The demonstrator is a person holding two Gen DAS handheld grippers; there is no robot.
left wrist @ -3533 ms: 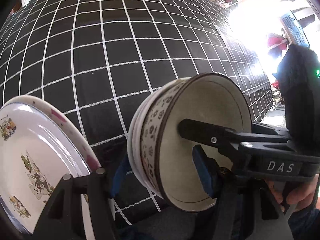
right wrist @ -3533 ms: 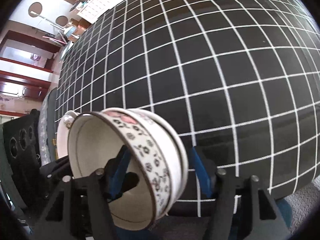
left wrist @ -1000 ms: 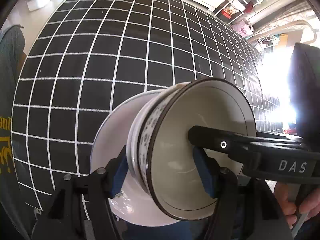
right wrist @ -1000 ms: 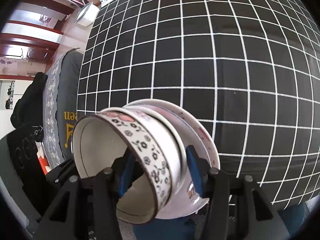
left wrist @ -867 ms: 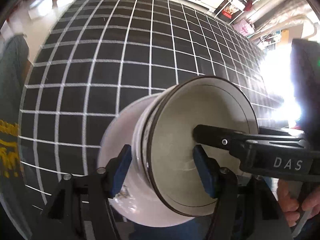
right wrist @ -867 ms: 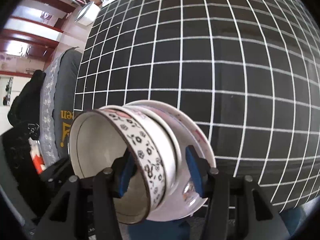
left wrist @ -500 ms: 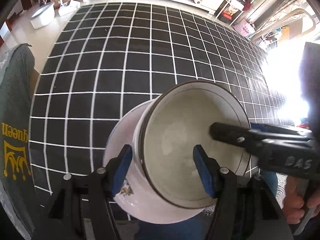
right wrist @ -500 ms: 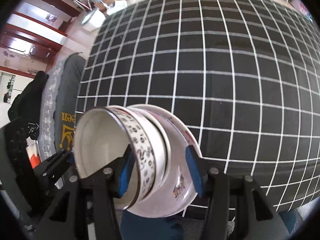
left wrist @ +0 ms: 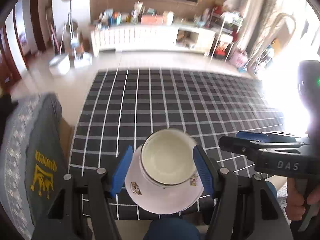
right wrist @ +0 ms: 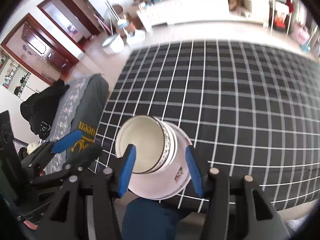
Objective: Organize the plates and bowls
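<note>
- The bowls (left wrist: pixel 169 158) were seen nested on a plate (left wrist: pixel 160 197), at the near edge of the checked worktop (left wrist: pixel 180 104).
- The left hand-held gripper (left wrist: pixel 162 170) and right hand-held gripper (right wrist: pixel 160 168) were held open, apart from the stack.
- Stacking was judged finished; withdrawal was called for next.

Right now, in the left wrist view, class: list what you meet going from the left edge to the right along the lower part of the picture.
Grey cushion with yellow lettering → left gripper's left finger → stacked bowls on the plate → left gripper's right finger → right gripper.
</note>
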